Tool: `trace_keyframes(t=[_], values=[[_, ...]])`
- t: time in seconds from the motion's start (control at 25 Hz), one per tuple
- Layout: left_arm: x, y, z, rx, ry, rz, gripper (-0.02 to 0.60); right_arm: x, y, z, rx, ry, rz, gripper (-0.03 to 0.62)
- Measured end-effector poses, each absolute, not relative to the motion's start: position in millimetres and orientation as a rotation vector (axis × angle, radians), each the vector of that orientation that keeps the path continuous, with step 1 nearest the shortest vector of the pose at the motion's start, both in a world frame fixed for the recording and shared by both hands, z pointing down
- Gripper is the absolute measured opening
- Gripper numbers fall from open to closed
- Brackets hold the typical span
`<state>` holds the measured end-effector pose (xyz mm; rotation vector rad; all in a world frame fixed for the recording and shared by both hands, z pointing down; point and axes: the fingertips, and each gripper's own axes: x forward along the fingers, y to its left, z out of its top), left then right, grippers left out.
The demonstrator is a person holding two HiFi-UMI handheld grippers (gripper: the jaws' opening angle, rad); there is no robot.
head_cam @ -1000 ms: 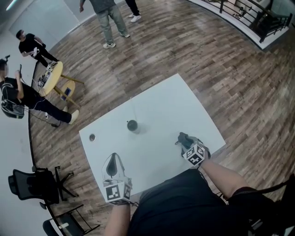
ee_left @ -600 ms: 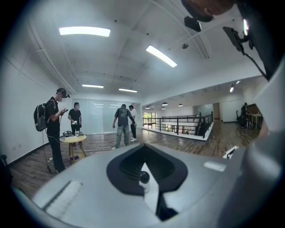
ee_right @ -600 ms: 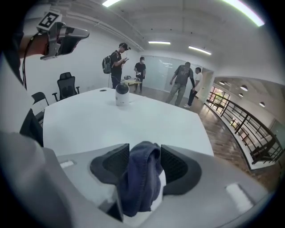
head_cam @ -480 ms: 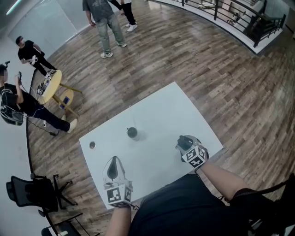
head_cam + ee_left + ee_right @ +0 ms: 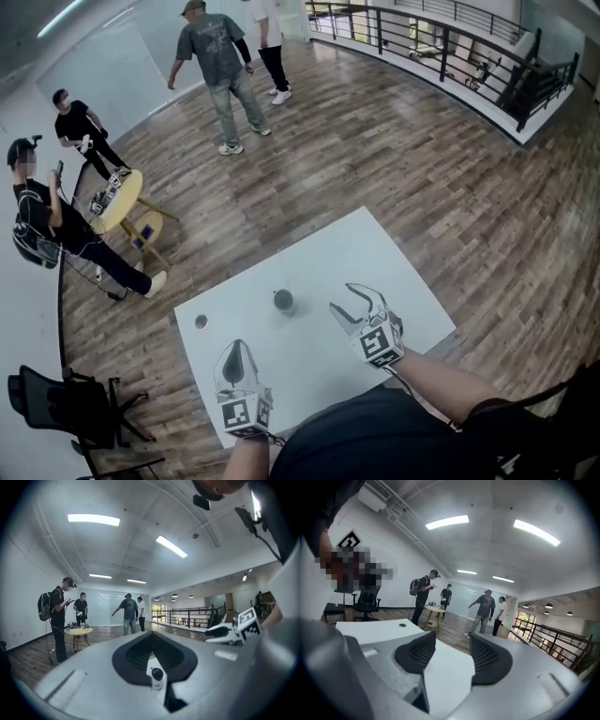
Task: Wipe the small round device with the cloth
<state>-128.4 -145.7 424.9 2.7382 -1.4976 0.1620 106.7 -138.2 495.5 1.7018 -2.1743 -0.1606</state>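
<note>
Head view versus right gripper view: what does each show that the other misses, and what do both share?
Only the head view shows the dark round device on the white table, and the left gripper. Only the right gripper view shows the ceiling. Both show the right gripper, its tongs just opened with nothing between them, the small flat disc near the table's edge, the yellow round table and the people beyond.

No word, number or brand can be read. The left marker cube (image 5: 244, 412) and right marker cube (image 5: 378, 345) bear only black-and-white square patterns (codes, not letters).
</note>
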Motion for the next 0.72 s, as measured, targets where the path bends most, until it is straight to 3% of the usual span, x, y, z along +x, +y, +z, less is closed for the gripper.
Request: trace_keyframes(t=[0.16,0.52,0.64,0.72], values=[[-142,-148,435,2.733,-1.502,0.12,0.005,81,-149,460,1.739,-2.257,-0.19,0.225],[-170,-152,441,2.686,-1.548,0.13,0.005,49,-154,472,1.745,-2.27,-0.118,0.081],[-179,-151,447,2.709,-1.573,0.138,0.005,40,-162,498,1.728,-2.255,-0.004,0.003],[-185,-149,445,2.706,-1.599,0.139,0.005,38,-165,508,1.712,-2.254,0.066,0.003]])
